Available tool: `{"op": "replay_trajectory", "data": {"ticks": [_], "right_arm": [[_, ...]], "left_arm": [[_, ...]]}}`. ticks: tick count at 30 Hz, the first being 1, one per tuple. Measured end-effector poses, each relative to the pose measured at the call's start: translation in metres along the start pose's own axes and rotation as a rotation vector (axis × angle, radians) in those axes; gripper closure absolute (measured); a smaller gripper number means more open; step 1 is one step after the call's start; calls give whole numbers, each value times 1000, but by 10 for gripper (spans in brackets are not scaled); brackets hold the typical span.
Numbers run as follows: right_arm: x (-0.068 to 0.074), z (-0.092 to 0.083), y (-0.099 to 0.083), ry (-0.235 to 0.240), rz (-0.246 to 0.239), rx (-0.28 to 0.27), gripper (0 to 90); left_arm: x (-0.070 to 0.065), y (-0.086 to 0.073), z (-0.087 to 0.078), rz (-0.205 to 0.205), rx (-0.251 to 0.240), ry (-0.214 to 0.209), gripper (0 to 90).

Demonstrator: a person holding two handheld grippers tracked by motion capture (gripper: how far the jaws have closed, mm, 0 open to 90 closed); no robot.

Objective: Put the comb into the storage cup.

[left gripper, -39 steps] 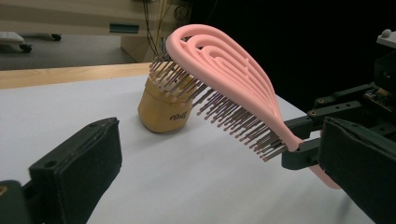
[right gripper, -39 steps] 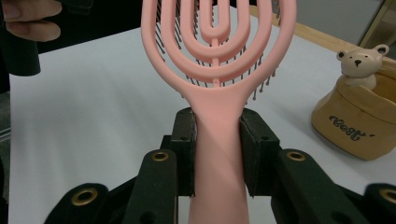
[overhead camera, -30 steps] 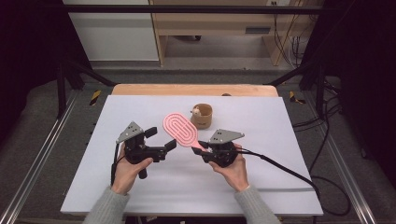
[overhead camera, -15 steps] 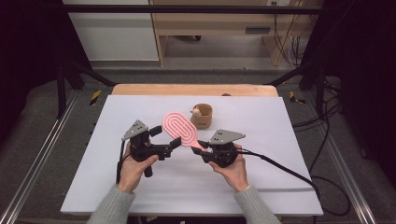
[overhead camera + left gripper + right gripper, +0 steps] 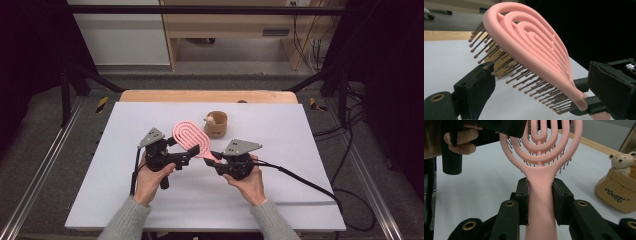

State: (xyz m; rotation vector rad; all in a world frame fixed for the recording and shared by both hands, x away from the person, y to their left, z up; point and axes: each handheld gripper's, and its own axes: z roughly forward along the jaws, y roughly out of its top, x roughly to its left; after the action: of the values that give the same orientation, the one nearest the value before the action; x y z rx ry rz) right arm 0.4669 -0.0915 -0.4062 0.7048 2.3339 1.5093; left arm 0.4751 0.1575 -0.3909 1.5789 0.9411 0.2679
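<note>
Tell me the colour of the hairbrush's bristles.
The bristles on the pink hairbrush are brown with small rounded tips, clearest in the left gripper view.

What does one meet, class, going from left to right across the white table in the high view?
Left gripper → pink hairbrush → tan cup with a bear figure → right gripper body and the cable trailing from it.

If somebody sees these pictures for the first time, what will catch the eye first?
First, the pink hairbrush, held above the middle of the white table. The right gripper is shut on its handle, and the left gripper has its jaws open around the brush head. Behind stands a small brown cup with a bear figure.
</note>
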Motion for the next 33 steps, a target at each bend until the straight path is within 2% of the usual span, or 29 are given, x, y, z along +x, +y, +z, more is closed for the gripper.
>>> {"op": "replay_trajectory", "data": {"ticks": [8, 15, 23, 33], "right_arm": [[1, 0, 0, 6, -5, -6, 698], [1, 0, 0, 10, -8, -11, 698], [1, 1, 0, 14, -12, -15, 697], [0, 1, 0, 12, -24, -19, 698]], "left_arm": [[-1, 1, 0, -22, -12, -10, 226], [0, 1, -1, -35, -25, 2, 351], [0, 2, -1, -71, -24, -12, 407], [-1, 2, -2, -93, -24, -26, 450]]}}
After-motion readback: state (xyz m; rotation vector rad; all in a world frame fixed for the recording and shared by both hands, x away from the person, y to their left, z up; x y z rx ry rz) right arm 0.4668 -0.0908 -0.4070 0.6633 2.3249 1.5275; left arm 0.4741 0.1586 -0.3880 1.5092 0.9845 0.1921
